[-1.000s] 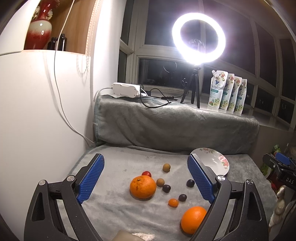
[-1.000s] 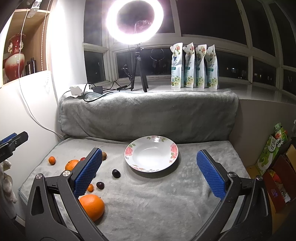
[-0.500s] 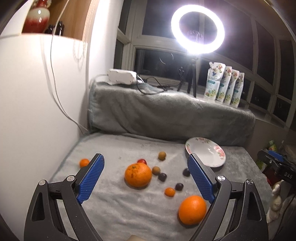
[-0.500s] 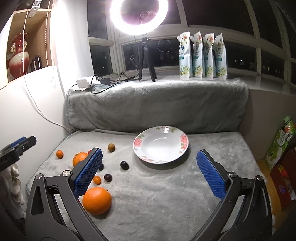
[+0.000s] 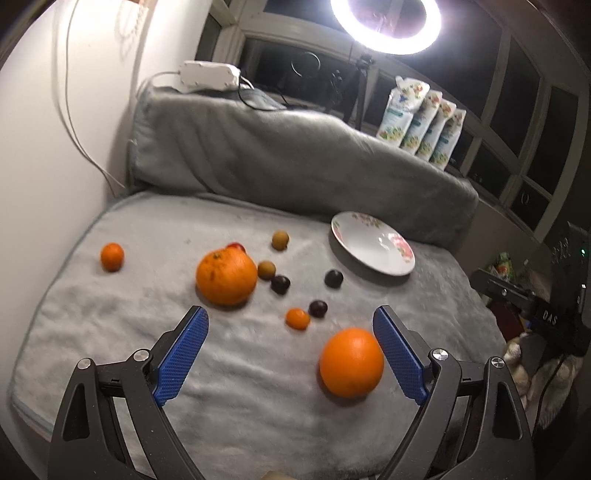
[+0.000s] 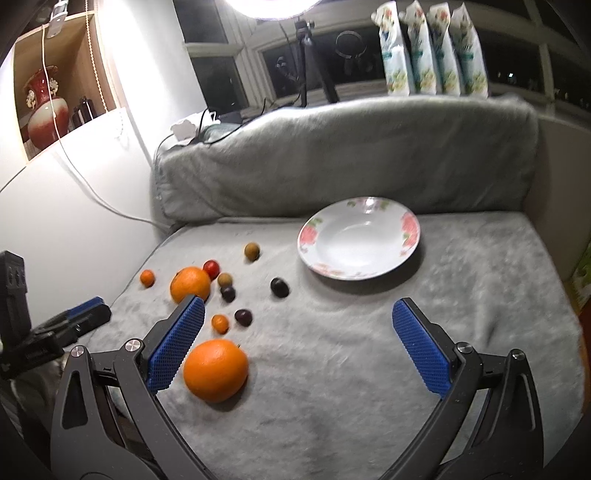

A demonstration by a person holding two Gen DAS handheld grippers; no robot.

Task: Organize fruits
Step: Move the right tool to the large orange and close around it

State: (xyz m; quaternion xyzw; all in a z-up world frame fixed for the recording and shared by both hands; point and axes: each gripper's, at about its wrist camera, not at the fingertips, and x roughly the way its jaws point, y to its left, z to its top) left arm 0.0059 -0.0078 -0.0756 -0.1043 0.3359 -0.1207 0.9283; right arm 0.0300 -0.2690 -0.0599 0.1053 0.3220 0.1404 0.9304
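Note:
Fruits lie on a grey blanket [image 5: 229, 369]. A large orange [image 5: 226, 276] sits left of centre, and a second large orange [image 5: 351, 362] lies near my left gripper's right finger. Small tangerines [image 5: 112, 256], brown longans [image 5: 280, 240] and dark plums [image 5: 333, 278] are scattered between them. A white floral plate [image 5: 373, 249] stands empty at the back right. My left gripper [image 5: 291, 354] is open and empty above the blanket. My right gripper [image 6: 299, 347] is open and empty; the near orange [image 6: 216, 370] sits by its left finger, the plate [image 6: 358, 240] ahead.
A grey padded backrest [image 6: 343, 155] rises behind the blanket. A white wall [image 5: 48, 166] with a hanging cable stands on the left. A ring light [image 5: 386, 22] on a tripod and several refill pouches [image 6: 428, 51] stand on the windowsill. Boxes lie off the right edge.
Both grippers have tilted downward and moved closer over the blanket, so the fruits and plate appear larger and lower. Both stay open and empty. No fruit has moved.

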